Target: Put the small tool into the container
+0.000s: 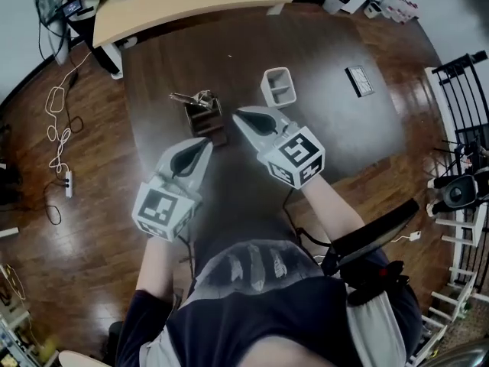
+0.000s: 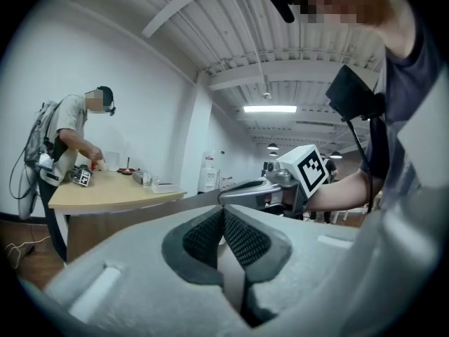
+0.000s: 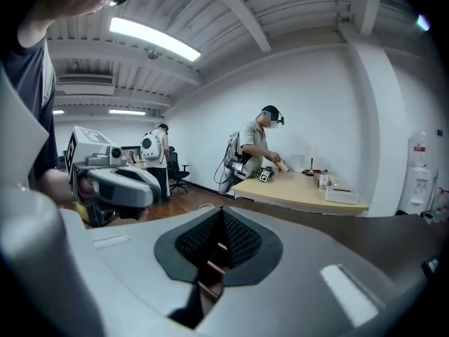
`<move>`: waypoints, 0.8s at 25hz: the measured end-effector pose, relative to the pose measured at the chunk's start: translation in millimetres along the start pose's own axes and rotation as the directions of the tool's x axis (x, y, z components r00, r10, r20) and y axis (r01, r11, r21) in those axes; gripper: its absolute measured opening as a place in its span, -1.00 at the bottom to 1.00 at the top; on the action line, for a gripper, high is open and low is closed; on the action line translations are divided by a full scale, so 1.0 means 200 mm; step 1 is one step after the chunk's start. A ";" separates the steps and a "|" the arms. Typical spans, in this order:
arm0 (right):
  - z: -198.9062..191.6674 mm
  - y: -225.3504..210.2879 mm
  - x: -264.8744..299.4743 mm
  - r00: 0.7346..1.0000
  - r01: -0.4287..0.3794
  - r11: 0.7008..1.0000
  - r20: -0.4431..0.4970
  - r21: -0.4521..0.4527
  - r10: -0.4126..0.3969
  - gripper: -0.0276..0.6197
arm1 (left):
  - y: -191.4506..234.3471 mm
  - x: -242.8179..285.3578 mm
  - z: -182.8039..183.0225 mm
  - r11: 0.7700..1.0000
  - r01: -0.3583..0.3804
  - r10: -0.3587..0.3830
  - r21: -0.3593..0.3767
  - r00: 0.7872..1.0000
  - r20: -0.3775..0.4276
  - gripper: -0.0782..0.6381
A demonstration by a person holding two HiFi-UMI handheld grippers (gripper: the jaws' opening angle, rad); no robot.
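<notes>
On the dark table [image 1: 328, 144] stands a small white container [image 1: 278, 87] with two compartments. To its left a brown block [image 1: 205, 116] carries a small metal tool [image 1: 194, 98] on top. My left gripper [image 1: 206, 142] hangs just below the block, its jaws shut with nothing between them [image 2: 224, 210]. My right gripper [image 1: 237, 114] sits right of the block and below the container, also shut and empty [image 3: 223, 211]. Both grippers are held up and point level across the room, so their own views do not show the tool or the container.
A flat dark device [image 1: 359, 80] lies on the table at the right. A light wooden desk [image 1: 176, 2] stands beyond the table, with a person [image 3: 256, 146] working at it. Cables [image 1: 57, 128] trail over the floor at left. A black rack [image 1: 466, 128] stands at right.
</notes>
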State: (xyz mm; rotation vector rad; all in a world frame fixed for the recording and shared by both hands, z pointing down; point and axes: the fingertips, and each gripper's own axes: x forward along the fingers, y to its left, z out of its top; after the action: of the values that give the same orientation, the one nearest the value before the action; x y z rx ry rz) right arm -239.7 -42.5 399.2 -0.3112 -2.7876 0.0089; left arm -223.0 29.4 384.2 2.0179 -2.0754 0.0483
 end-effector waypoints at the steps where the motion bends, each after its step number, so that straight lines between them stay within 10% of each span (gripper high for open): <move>1: 0.01 0.00 -0.05 1.000 0.013 1.000 0.012 0.016 -0.013 -0.91 | -0.03 0.03 0.01 1.000 0.029 -0.029 0.006 1.000 0.003 -0.80; 10: 0.02 -0.16 -0.53 0.985 0.142 0.979 0.076 0.148 -0.155 -0.91 | -0.35 0.31 0.12 0.980 0.195 -0.194 -0.029 0.980 0.039 -0.80; 20: -0.13 -0.32 -1.27 0.950 0.238 0.942 0.145 0.236 -0.277 -0.91 | -0.99 0.66 0.15 0.937 0.324 -0.322 0.132 0.946 -0.034 -0.80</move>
State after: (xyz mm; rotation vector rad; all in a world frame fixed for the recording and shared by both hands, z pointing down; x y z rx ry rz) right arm -11.5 -160.0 343.4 0.1176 -2.9451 0.2887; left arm -34.3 -114.1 352.6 2.4091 -1.7484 0.1457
